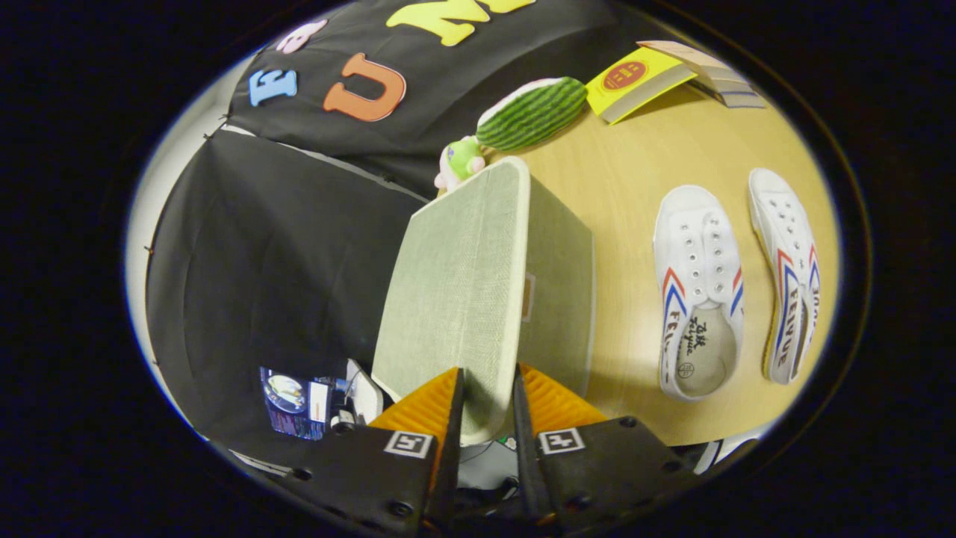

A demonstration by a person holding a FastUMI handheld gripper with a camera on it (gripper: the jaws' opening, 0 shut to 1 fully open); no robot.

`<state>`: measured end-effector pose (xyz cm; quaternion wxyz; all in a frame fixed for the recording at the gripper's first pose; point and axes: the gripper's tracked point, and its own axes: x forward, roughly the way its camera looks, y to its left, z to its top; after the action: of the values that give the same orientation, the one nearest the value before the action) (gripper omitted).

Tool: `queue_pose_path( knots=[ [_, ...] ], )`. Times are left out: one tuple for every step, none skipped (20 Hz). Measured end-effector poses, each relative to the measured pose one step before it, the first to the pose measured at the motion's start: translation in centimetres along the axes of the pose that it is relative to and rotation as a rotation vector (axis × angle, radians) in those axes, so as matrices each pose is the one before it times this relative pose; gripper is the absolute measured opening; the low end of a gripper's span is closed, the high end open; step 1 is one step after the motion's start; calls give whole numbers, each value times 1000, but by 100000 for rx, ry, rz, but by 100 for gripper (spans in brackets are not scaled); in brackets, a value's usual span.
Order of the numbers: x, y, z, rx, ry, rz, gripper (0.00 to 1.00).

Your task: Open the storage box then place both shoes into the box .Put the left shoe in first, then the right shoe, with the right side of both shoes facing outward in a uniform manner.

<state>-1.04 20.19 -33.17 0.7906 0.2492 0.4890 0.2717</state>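
Observation:
The storage box [562, 276] is a grey-green fabric cube standing on the wooden table [635, 179]. Its lid [455, 291] is tilted up off the box, and the lid's near edge sits between my fingers. My gripper [487, 379] is shut on that lid edge, one finger on each face. Two white canvas shoes with red and blue stripes lie on the table beside the box, soles down. One shoe [698, 291] is closer to the box; the other shoe [788, 276] lies just beyond it, tipped a little onto its side. The inside of the box is hidden by the lid.
A watermelon-patterned plush [532, 112] and a small green and pink toy [459, 161] lie past the box's far corner. A yellow book [635, 81] and another book [713, 71] lie farther along the table. A small device with a lit screen [295, 403] sits near my fingers.

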Motion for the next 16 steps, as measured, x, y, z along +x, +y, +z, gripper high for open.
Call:
queue_pose_path(
  knots=[
    [-373,227,112,483,863,936,25],
    [364,-42,67,-671,-264,-574,16],
    [-417,195,41,-1317,865,227,6],
    [-115,255,127,-53,1,344,6],
    [-253,530,205,559,184,1503,6],
    [-349,997,299,758,-526,2483,5],
    [-470,901,448,-69,-975,1746,5],
    [-467,1057,539,-1066,-980,1789,6],
    [-460,1242,594,-1493,-1089,1785,5],
    [-331,1351,535,-1503,-689,1995,5],
    [-238,1490,550,-1233,-735,1871,5],
    [-61,1500,491,-1297,-169,1688,5],
    [-52,1521,406,-1682,-240,1848,5],
    [168,1542,309,-2358,380,1471,5],
    [411,1664,234,-2834,450,1108,5],
    [580,1410,81,-3103,797,584,5]
  ],
)
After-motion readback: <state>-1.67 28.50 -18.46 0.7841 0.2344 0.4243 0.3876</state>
